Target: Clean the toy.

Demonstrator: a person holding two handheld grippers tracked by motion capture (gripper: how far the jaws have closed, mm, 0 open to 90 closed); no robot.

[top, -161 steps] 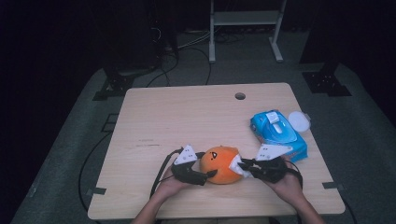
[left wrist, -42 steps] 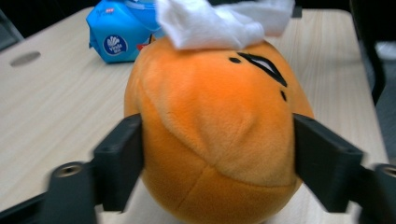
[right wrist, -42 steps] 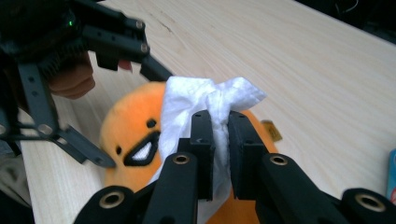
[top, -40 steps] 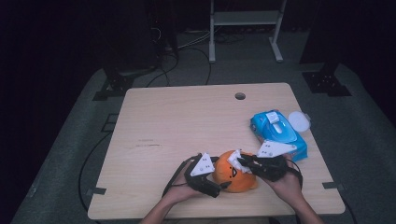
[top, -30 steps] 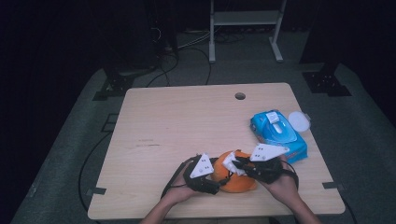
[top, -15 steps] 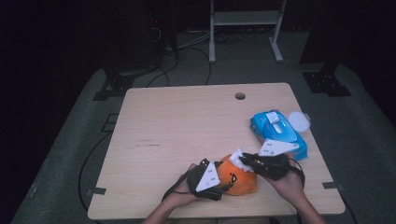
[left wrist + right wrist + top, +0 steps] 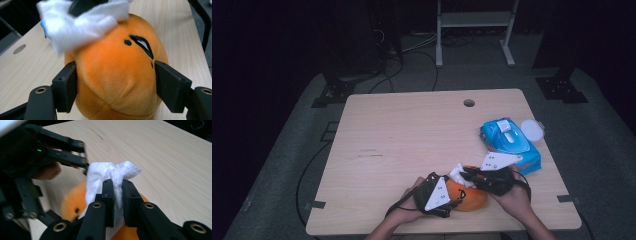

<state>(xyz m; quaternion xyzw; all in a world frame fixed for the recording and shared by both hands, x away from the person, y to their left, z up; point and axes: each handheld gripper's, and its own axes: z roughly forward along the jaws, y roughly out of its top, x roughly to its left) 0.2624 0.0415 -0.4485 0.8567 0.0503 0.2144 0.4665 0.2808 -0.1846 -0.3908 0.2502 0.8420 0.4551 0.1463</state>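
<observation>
Left gripper view has my left gripper [image 7: 115,90] partly open, both jaws pressed against the sides of the orange plush toy [image 7: 115,75] near the surface's [image 7: 412,135] front edge. My right gripper [image 7: 117,195] is nearly closed, pinching a white wipe [image 7: 107,177] against the toy's top.

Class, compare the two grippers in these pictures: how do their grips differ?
The left gripper has its jaws set wide, clamping the orange plush toy from both sides; the right gripper has its jaws nearly together, pinching a white wipe. The left steadies the toy; the right presses the wipe on it. Both are hand-held with black jaws.
</observation>
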